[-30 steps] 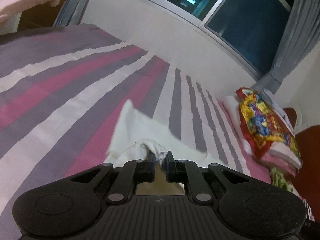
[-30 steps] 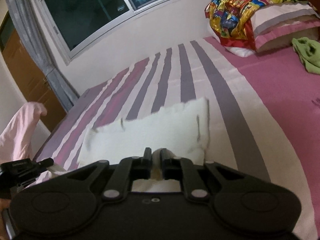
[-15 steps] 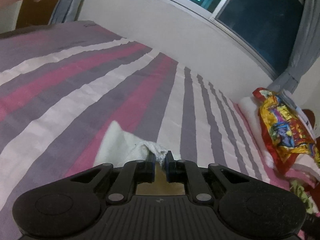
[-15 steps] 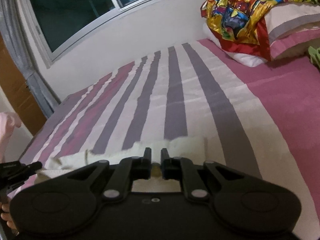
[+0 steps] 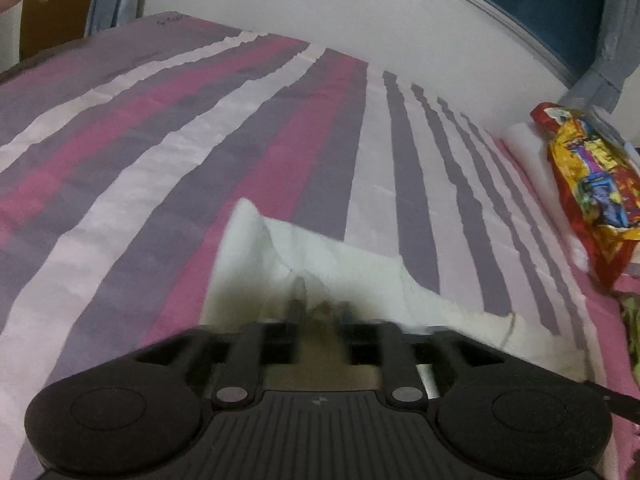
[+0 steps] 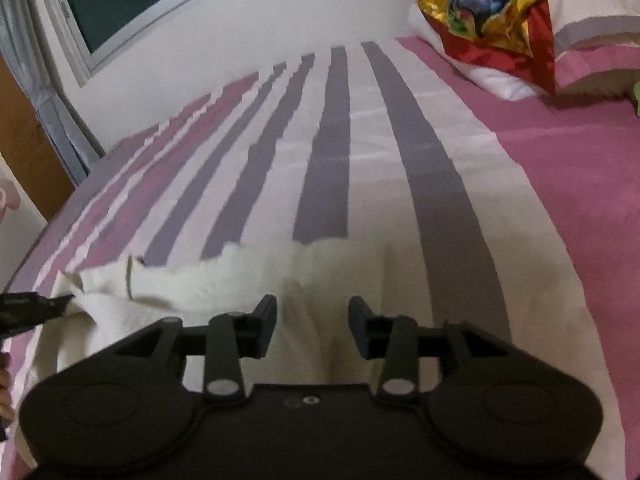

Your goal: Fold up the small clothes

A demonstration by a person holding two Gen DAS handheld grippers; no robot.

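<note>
Your right gripper is holding its jaws apart over the white cloth lying on the striped bed, while your left gripper is blurring, jaw state unclear.

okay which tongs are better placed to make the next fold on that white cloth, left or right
Probably the right tongs: they are open, with the white cloth lying flat right beneath and ahead of them on the striped bedsheet. The left tongs are motion-blurred, so their grip is unclear.
</note>
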